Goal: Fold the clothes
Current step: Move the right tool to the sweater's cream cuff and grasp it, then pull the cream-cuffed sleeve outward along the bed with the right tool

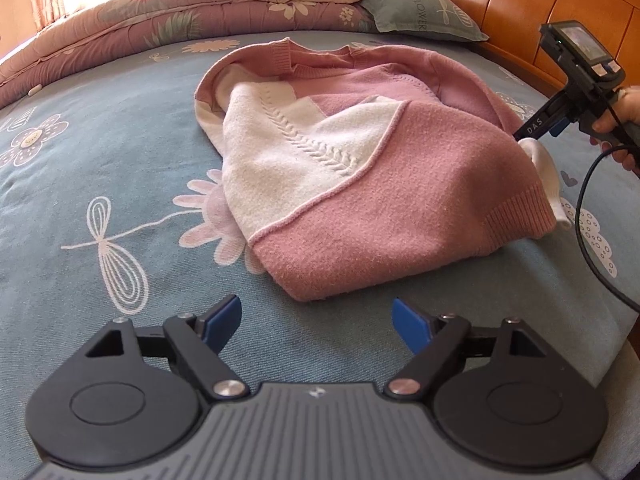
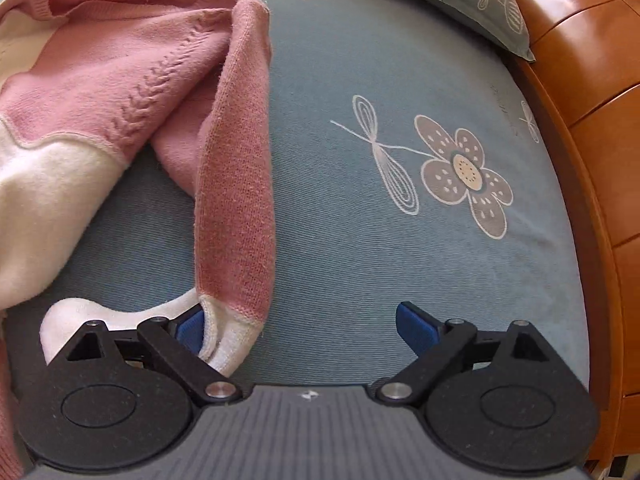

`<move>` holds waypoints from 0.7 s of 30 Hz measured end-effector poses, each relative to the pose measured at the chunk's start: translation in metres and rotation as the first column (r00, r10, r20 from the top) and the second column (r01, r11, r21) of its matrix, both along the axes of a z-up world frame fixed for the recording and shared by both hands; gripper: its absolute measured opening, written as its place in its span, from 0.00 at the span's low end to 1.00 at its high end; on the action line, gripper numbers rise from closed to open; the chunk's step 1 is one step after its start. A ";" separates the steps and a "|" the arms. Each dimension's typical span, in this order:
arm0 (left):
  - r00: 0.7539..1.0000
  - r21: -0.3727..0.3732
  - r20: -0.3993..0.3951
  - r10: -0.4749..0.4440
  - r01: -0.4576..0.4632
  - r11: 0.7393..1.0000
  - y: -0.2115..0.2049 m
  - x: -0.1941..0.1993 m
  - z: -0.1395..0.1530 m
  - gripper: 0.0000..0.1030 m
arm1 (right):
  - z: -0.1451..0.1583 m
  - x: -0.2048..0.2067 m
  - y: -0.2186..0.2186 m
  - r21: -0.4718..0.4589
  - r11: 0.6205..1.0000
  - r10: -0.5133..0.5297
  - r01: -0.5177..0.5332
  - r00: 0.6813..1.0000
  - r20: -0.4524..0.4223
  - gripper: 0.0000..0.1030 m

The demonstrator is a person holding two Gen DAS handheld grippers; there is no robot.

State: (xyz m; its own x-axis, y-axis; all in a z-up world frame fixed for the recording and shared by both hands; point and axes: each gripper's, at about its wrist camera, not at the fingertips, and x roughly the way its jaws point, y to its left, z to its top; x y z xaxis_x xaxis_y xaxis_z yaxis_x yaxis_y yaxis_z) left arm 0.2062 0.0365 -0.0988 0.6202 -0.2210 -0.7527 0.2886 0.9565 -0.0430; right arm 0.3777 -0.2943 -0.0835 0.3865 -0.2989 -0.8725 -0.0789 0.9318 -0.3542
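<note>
Lying ahead of the left gripper [image 1: 317, 322], whose jaws stand spread with nothing between them, the pink and white sweater [image 1: 352, 168] sits partly folded on the blue floral bedsheet [image 1: 100, 152]. Its near folded edge is just beyond the fingertips and slightly right of the gap. The collar is at the far end and the ribbed hem falls toward the right, so the body's long axis runs away from these jaws and a little leftward.

Further right, the right gripper [image 2: 298, 326] is also spread wide. One sleeve [image 2: 236, 184] runs straight out from its left finger [image 2: 191, 326] toward the shoulder, its long axis nearly in line with the fingers. The white cuff [image 2: 230, 340] lies against the inner face of that finger, with the other finger well apart over bare sheet. Nothing is pinched.

The risk I judge greatest: if these jaws close where they stand, the cuff sits so near one finger that it may slip out, or only a thin edge of knit may be caught, and the soft sleeve would then sag and twist when carried. A pull along the sleeve could also drag the loosely stacked body and undo the fold already lying there. The wooden headboard [image 2: 600, 120] stands off to the right.
</note>
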 end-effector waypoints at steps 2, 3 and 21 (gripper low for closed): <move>1.000 0.011 -0.003 -0.004 0.004 1.000 -0.003 0.000 -0.001 0.81 | -0.002 0.006 -0.011 -0.080 0.997 -0.009 0.011 1.000 0.023 0.94; 1.000 0.016 -0.004 -0.006 0.006 1.000 -0.004 0.000 -0.001 0.81 | -0.002 0.010 -0.019 -0.114 0.993 -0.022 0.025 0.999 0.033 0.94; 0.999 0.079 -0.048 0.001 0.003 0.997 -0.016 0.010 -0.007 0.81 | 0.012 0.073 -0.142 -0.198 0.945 -0.218 0.260 0.953 0.208 0.93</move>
